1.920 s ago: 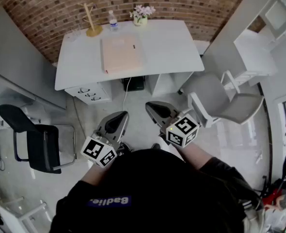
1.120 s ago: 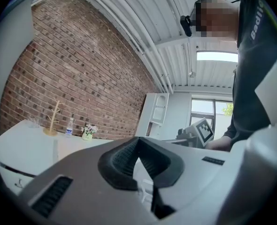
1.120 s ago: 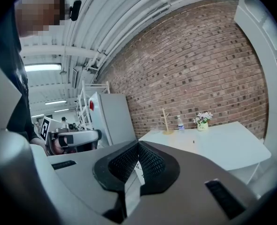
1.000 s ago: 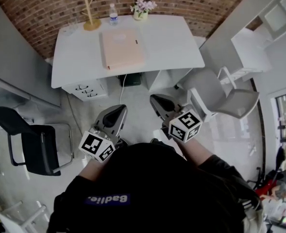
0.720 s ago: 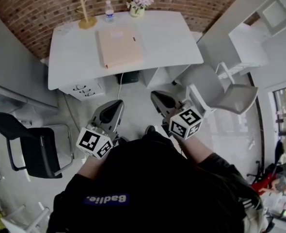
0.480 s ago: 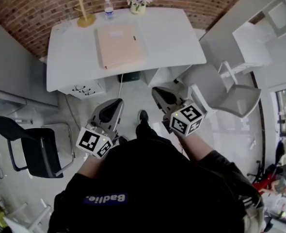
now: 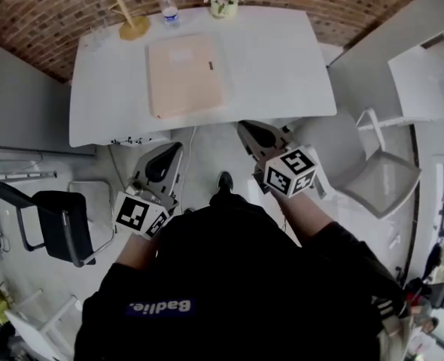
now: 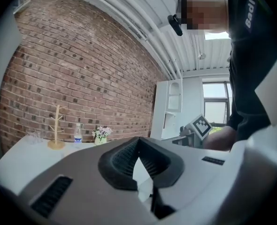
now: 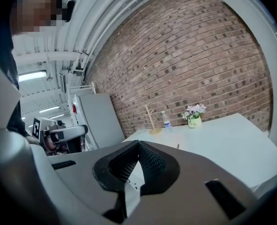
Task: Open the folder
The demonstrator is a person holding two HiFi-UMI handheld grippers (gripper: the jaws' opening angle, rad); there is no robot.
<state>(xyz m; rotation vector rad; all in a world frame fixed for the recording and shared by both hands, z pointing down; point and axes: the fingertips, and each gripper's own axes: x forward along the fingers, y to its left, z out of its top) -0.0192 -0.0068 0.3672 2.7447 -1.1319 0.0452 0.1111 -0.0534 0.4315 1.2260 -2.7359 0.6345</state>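
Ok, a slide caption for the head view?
Left gripper and right gripper, both shut and empty, short of the desk bearing the closed folder.

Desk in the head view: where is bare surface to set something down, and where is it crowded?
The desk is bare across its whole right part, from the folder to the right edge, and in a narrower strip left of the folder. The back edge is crowded: wooden stand, water bottle, flower pot.
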